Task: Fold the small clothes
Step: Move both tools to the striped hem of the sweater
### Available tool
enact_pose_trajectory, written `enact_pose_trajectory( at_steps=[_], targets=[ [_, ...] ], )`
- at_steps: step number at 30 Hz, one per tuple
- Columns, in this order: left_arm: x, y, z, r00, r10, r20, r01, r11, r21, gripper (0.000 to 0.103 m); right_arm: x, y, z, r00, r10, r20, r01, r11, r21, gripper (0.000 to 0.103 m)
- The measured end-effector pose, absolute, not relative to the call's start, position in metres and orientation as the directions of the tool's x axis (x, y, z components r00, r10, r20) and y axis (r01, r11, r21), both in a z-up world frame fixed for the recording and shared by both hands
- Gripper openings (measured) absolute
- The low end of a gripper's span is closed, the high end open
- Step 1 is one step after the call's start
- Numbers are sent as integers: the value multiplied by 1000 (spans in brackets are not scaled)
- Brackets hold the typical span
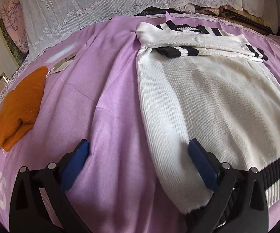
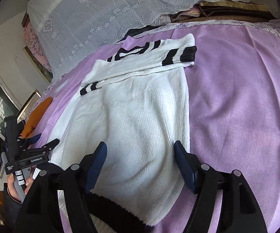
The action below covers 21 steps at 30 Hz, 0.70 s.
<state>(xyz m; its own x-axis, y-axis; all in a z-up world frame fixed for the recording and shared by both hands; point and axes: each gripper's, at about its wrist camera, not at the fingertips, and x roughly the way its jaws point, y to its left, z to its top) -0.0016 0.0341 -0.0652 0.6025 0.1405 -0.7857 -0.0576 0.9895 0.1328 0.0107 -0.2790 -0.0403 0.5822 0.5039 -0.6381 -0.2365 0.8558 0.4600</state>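
At the left, a folded orange knit garment [image 1: 21,104] is seen on the lilac fleece blanket [image 1: 105,97], beside which the left gripper [image 1: 138,155] is held spread and empty. Further right, the soft white ribbed sweater with black-striped cuffs [image 2: 136,120] is laid flat, sleeves crossed at its far end. It is judged light and limp, best pinched at the hem corners; the right gripper [image 2: 140,165] is spread, empty, above its near part.

"GenRobot.AI" on left gripper [image 2: 35,143] body; handle label too small.
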Motion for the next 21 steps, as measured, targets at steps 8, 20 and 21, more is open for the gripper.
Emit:
enact_pose_trajectory(
  at_steps=[8,20,21],
  targets=[
    [-40,48,-62,588,-199,-784,105,980,-170,99,-49,-322,-50,590,618,-520,-198,735,649,72],
    [-71,43,-58,514,-535,-670,321,845,-428,98,-55,-313,-56,530,674,-515,-236,700,674,57],
    [-73,42,-58,498,-565,-658,340,825,-452,98,-55,-314,-57,528,676,-514,-233,697,678,57]
  ],
)
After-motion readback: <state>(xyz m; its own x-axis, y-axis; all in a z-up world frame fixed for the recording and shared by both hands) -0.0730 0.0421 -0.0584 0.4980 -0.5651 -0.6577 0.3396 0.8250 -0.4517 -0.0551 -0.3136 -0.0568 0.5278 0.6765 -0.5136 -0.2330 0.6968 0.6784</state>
